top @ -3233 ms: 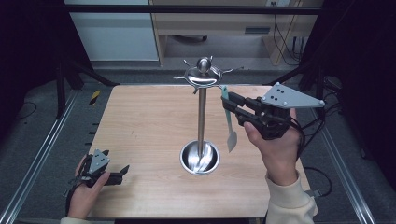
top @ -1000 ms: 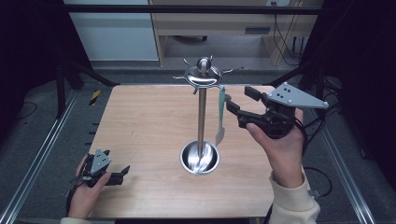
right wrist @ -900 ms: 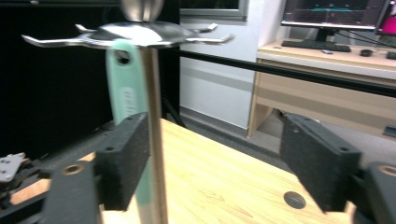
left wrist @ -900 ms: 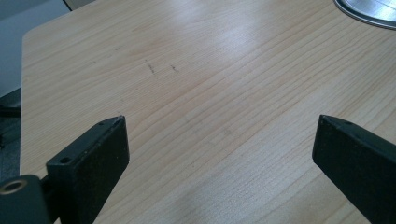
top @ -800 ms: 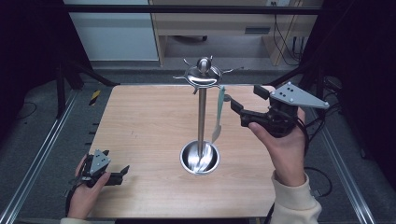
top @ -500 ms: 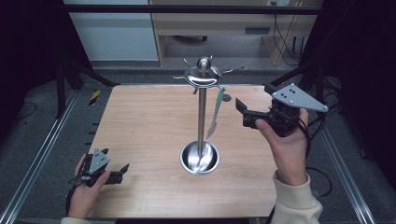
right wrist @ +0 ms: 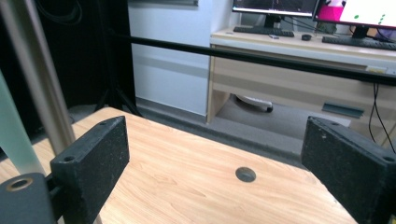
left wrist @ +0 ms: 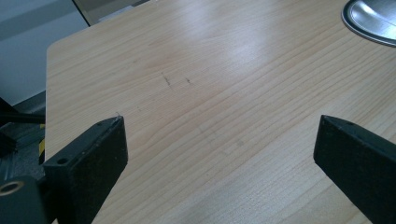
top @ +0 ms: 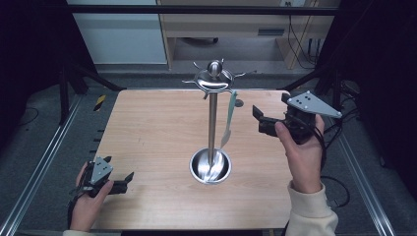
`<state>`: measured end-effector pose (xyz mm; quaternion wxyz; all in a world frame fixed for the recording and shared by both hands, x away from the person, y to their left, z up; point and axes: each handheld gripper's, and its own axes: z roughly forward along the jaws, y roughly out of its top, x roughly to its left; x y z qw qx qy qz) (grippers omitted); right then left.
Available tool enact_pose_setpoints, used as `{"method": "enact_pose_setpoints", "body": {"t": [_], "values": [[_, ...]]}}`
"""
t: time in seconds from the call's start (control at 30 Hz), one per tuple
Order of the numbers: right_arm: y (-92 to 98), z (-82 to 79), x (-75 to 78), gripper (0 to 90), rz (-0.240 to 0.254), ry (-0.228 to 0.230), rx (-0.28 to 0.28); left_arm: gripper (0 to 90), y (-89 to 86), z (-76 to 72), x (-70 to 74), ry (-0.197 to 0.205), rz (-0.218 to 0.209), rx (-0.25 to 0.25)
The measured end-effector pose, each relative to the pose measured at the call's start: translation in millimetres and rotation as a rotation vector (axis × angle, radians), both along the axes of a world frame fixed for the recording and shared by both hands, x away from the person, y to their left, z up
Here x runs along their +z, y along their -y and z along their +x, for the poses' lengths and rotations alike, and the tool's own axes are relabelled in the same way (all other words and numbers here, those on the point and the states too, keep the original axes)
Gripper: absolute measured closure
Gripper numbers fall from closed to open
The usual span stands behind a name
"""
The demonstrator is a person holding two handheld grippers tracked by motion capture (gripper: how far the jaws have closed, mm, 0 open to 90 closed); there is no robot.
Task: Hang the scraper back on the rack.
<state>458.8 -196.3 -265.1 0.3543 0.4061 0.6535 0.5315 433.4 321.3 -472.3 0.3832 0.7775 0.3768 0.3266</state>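
Note:
A steel stand point(top: 212, 123) rises from a round dish base point(top: 210, 166) at the table's middle, with hooks around its top point(top: 214, 77). A pale green utensil point(top: 229, 118) hangs from one hook beside the pole, free of any grip. My right gripper point(top: 260, 122) hovers to its right; its jaws have just been opening and stand open with nothing between them. The right gripper view has the pole point(right wrist: 42, 93) and utensil point(right wrist: 14, 135) at far left. My left gripper point(top: 125, 181) rests open on the table's near left corner, jaws wide over bare wood point(left wrist: 210, 70).
The wooden table point(top: 157, 128) has a small round hole point(right wrist: 245, 174) near its far right edge. Dark frame posts and metal rails flank it. A desk with monitors stands beyond the far edge. The dish base point(left wrist: 373, 18) lies ahead of the left jaws.
The right gripper let go of the pale utensil, opened, and drew back to the right and lower. The utensil now hangs on its own, swung toward the pole. The left hand stayed still.

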Motion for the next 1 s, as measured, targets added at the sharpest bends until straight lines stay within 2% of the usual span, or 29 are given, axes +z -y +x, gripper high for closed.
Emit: {"method": "enact_pose_setpoints", "body": {"t": [0.37,0.43,1.0], "values": [[9.6,15.8,-35.2,10.1,-0.004,-0.070,-0.043,2.8,-0.6,-0.1,0.0,-0.001,-0.013,-0.005],[9.8,19.3,-43.7,11.0,-0.014,-0.072,-0.077,2.8,-0.8,-0.4,0.3,0.003,-0.017,-0.003],[1.3,44.6,-128.5,12.2,-0.071,-0.253,-0.105,2.9,-1.1,0.5,-0.4,0.000,-0.023,-0.001]]}}
